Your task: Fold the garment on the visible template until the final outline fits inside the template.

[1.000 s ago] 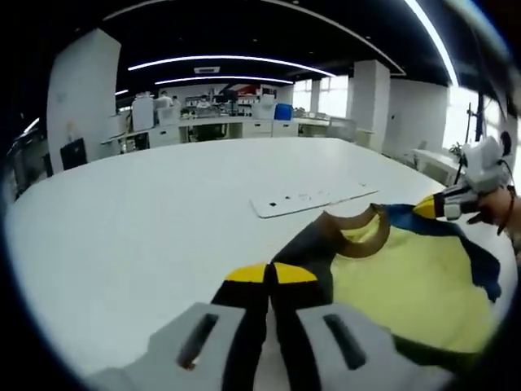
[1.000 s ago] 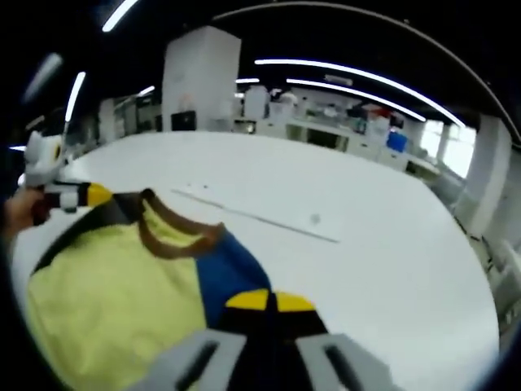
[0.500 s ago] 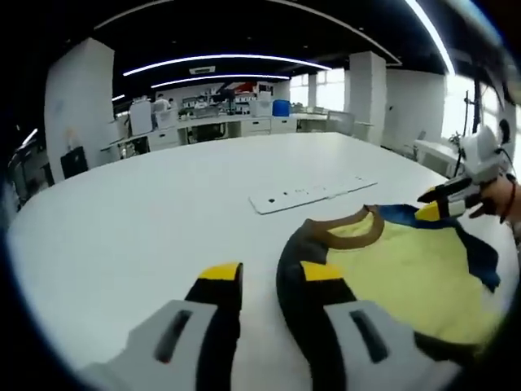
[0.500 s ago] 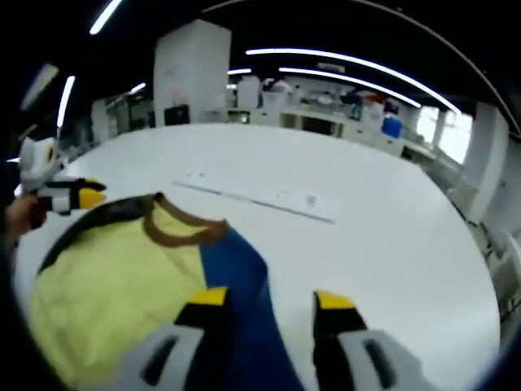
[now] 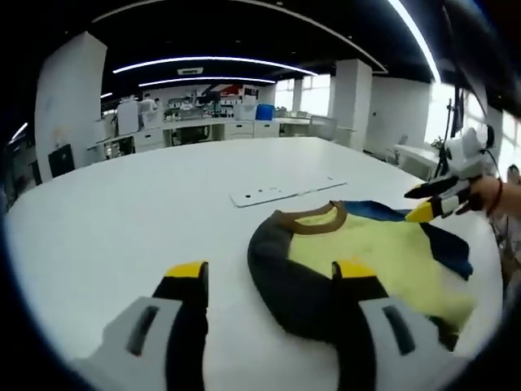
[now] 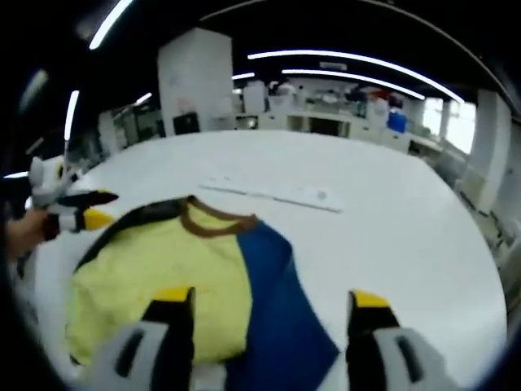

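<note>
Both sets of jaws spread wide, nothing pinched: left gripper [image 5: 269,281] low over the dark sleeve side, right gripper [image 6: 273,305] over the blue side. One garment [image 5: 358,252], yellow-bodied with a brown collar, lying flat on the white bench [image 5: 122,212], near its edge. One pale strip [image 5: 281,191] just beyond the collar, possibly the template edge; cannot tell for certain. Next, probably: close on both sleeve edges evenly, lift little, fold inward symmetrically, keep the cloth on the bench and unwrinkled. Two grippers, one garment, one strip.
</note>
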A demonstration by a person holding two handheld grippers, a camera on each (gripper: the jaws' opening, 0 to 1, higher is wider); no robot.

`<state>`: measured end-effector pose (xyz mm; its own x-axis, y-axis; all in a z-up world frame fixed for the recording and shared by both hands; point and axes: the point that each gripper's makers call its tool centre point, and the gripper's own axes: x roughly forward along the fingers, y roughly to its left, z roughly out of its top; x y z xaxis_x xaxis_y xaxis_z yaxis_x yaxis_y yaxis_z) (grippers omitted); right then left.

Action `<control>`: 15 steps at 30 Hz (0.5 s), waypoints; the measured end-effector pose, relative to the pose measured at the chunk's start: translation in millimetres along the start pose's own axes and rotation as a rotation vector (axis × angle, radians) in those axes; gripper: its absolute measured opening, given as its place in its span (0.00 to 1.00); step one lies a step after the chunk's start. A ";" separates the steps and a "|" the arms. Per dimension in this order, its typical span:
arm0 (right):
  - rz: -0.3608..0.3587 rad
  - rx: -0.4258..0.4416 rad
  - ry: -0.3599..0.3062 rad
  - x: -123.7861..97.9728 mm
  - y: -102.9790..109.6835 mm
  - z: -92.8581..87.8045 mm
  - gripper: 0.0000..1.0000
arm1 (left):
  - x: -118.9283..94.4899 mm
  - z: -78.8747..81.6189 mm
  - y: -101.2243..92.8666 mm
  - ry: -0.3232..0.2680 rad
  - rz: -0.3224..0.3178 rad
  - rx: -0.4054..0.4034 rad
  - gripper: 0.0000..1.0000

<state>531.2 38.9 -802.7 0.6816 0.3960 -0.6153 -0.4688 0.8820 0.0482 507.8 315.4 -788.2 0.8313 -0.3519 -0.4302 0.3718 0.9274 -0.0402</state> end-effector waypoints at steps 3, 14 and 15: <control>0.016 0.023 -0.004 -12.4 7.3 -3.1 0.85 | -12.3 -7.2 -9.7 0.002 -0.015 -0.007 0.63; 0.029 0.035 -0.001 -50.4 17.0 -20.9 0.88 | -50.6 -13.1 -47.5 -0.013 -0.079 -0.001 0.67; 0.032 0.036 -0.001 -55.1 18.8 -23.6 0.88 | -53.6 -13.1 -51.1 -0.014 -0.085 0.006 0.67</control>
<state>471.6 27.7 -786.5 0.6671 0.4239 -0.6126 -0.4698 0.8776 0.0956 438.8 288.6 -774.9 0.8024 -0.4314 -0.4124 0.4441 0.8932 -0.0704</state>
